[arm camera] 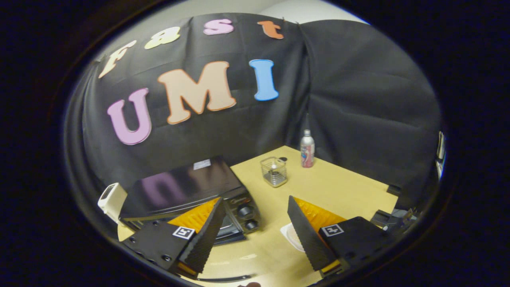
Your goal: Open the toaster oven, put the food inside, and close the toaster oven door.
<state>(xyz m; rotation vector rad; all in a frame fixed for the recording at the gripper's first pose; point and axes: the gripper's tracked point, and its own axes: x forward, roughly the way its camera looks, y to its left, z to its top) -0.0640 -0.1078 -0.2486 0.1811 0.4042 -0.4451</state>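
1. While the gripper is hovering with its fingers spread wide and gripping nothing, a white boxy device is sitting just left of the toaster oven.
2. The toaster oven (glossy dark top, round knobs, door seemingly shut) is lying partly behind the left finger; a careless approach risks bumping its knobs.
3. Right of the oven, a wire mesh basket and a slim bottle are standing on the smooth wooden table.
4. A white plate, presumably carrying the food, is peeking out beside the right finger, risking a knock.
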